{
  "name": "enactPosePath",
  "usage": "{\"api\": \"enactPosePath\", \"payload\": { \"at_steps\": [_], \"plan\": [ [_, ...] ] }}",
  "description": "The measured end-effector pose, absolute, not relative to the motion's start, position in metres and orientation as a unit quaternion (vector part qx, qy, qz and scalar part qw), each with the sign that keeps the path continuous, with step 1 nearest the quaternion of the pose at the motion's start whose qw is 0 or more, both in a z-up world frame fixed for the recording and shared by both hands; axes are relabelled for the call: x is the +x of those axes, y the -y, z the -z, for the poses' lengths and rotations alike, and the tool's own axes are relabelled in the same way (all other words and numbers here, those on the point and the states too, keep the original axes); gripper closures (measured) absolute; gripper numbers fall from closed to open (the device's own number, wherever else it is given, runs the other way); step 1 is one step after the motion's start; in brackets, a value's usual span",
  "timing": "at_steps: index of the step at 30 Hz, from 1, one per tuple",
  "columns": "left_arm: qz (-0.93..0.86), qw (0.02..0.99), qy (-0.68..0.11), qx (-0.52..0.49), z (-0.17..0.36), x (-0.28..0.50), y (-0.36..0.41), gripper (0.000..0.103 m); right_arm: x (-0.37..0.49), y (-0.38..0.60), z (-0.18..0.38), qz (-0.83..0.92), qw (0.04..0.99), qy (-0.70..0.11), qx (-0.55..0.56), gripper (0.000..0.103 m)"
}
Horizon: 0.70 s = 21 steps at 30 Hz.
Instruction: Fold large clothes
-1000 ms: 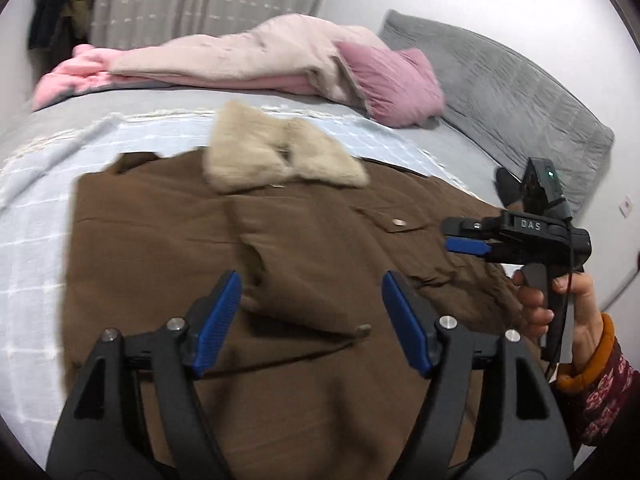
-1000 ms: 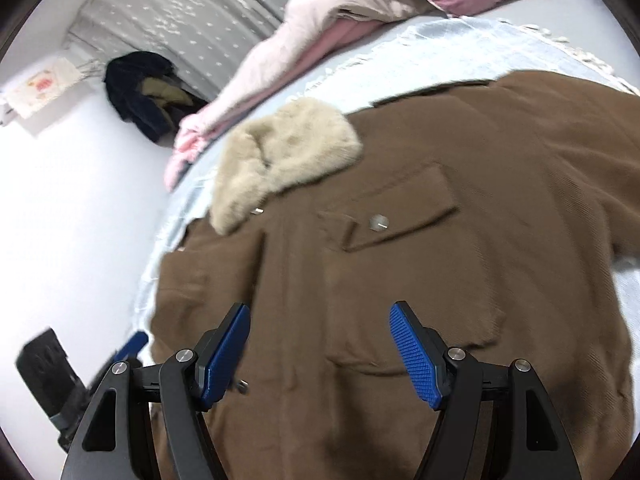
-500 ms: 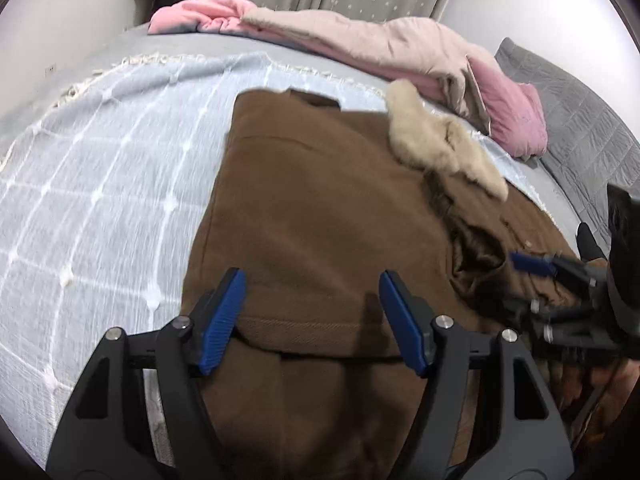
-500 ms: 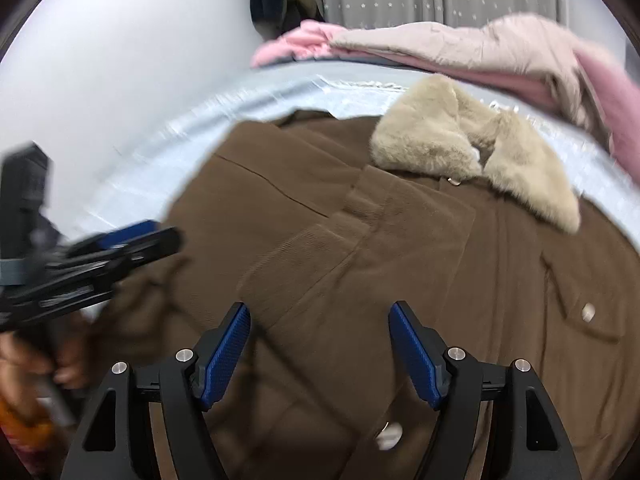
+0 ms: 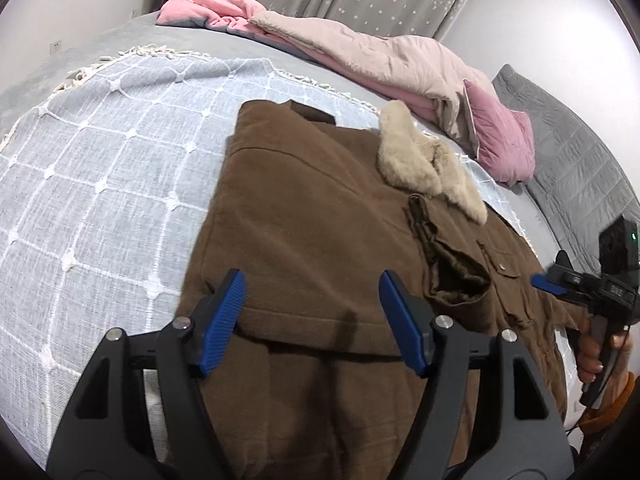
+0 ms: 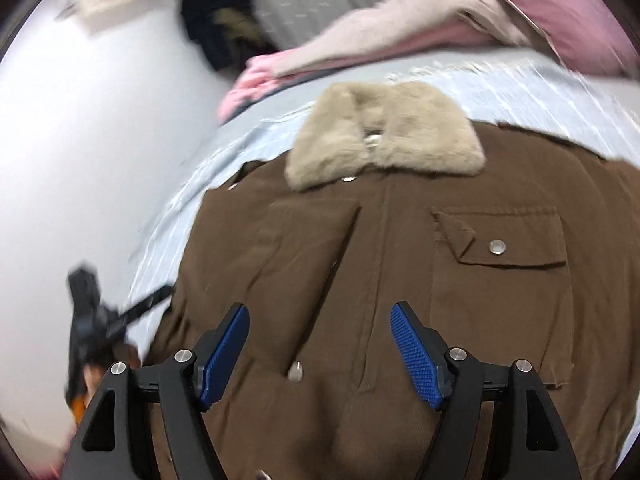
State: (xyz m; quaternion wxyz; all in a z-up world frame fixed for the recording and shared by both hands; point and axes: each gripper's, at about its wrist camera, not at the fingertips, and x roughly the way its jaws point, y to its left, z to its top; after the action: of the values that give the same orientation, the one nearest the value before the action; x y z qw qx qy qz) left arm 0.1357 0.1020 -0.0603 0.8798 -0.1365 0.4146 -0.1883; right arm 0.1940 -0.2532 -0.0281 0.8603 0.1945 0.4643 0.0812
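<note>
Our left claw (image 5: 312, 322) is wide open and holds nothing; its two blue pads hover just above the brown coat (image 5: 320, 240), over the edge of a folded layer that crosses between them. We think the claw is kept spread like this so that it can come down on that edge and take it for the next fold. Our right claw (image 6: 320, 350) is also wide open and empty, hanging over the front of the coat, near the middle placket and a small metal snap (image 6: 295, 371). Its view is blurred, so small details there are not sure.

The coat lies flat on the bed, on a light blue checked blanket (image 5: 100, 184), with the beige fur collar (image 5: 428, 168) at the far end and the chest pocket (image 6: 500, 240) facing up. One side panel seems to be already turned over the body, which makes a straight left border; this is probably why the coat looks narrow on that side. Behind the collar a pink quilt (image 5: 360, 56) and a pillow (image 5: 504, 140) are pushed away, apart from the coat, so they do not disturb the folding.
</note>
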Motion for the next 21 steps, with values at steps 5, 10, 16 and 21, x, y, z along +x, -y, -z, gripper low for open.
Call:
{"api": "enactPosePath", "payload": {
  "at_steps": [5, 10, 16, 21],
  "plan": [
    [0.186, 0.882, -0.410, -0.137, 0.059, 0.138, -0.100, 0.032, 0.224, 0.148, 0.038, -0.092, 0.868, -0.488, 0.031, 0.029],
    [0.158, 0.879, -0.436, -0.110, 0.069, 0.140, -0.099, 0.032, 0.239, 0.076, 0.078, -0.020, 0.859, -0.483, -0.167, 0.036],
    [0.134, 0.873, -0.460, -0.091, 0.079, 0.136, -0.109, 0.032, 0.216, 0.196, 0.063, 0.048, 0.869, -0.493, -0.009, 0.040],
    [0.139, 0.874, -0.452, -0.109, 0.072, 0.134, -0.113, 0.032, 0.175, 0.277, 0.039, -0.025, 0.873, -0.472, 0.123, 0.038]
  ]
}}
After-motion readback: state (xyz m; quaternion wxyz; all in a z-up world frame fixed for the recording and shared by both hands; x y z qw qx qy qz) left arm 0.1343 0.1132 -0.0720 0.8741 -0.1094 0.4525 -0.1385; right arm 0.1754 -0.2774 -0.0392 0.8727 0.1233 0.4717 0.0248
